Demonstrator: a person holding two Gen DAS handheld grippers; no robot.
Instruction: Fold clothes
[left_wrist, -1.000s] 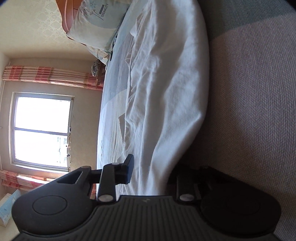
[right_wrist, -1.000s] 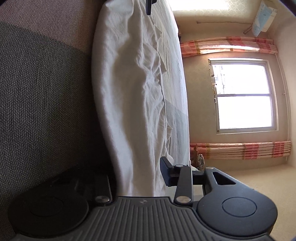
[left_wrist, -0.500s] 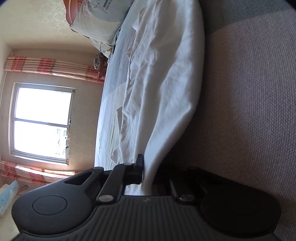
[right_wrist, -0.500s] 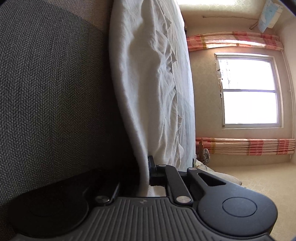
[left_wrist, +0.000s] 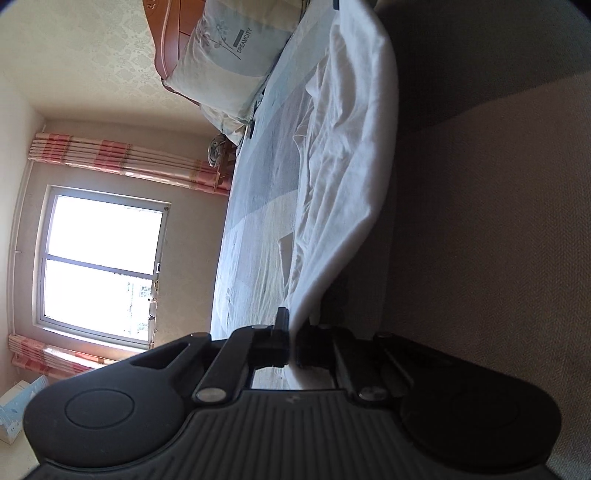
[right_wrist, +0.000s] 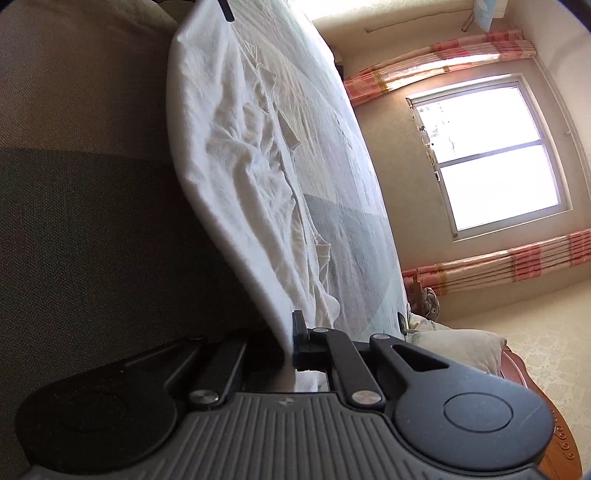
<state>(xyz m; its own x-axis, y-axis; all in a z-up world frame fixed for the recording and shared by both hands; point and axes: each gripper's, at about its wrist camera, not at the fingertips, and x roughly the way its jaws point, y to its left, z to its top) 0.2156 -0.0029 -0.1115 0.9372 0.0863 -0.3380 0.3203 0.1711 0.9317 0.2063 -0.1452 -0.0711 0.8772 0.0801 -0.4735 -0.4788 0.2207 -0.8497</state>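
Note:
A white garment (left_wrist: 347, 155) lies crumpled along the near edge of the bed, its edge drooping over the bedside. My left gripper (left_wrist: 291, 328) is shut on one end of that edge, and the cloth rises taut from between its black fingers. In the right wrist view the same white garment (right_wrist: 236, 158) stretches away, and my right gripper (right_wrist: 290, 332) is shut on its other end. The other gripper's fingertip shows as a small dark tip at the far corner of the cloth in each view.
The bed sheet (left_wrist: 258, 206) is pale blue-grey. The grey-brown woven bedside (left_wrist: 480, 221) drops below the garment. A printed pillow (left_wrist: 225, 62) leans on the wooden headboard (left_wrist: 166, 44). Beyond the bed are a bright window (right_wrist: 487, 147) and pink striped curtains (right_wrist: 443, 55).
Both grippers went from open around the garment's edge to shut on it. Both then rose a little, lifting the pinched edge off the bedside.

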